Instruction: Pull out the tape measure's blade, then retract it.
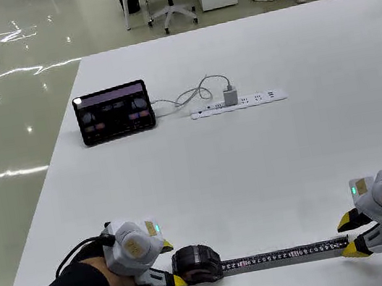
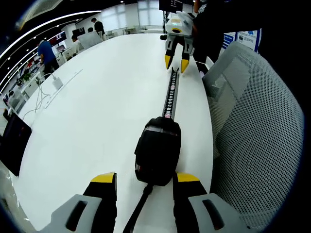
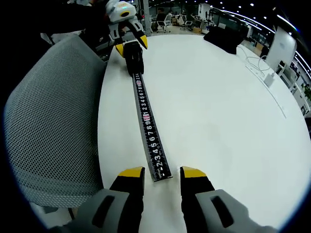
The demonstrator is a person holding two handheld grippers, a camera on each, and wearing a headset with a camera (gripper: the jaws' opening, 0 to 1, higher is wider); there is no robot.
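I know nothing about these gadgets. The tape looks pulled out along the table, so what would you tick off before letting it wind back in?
1. Blade out: ok. The blade lies flat on the table, stretched out from the case.
2. Case held: not ok. The left gripper is open, with the case just ahead of its tips.
3. Blade tip held: not ok. The right gripper is open, its jaws either side of the tip and not pinching it.
4. Return path: ok. The tablet and power strip sit far from the blade.
5. Blade lock: cannot tell.
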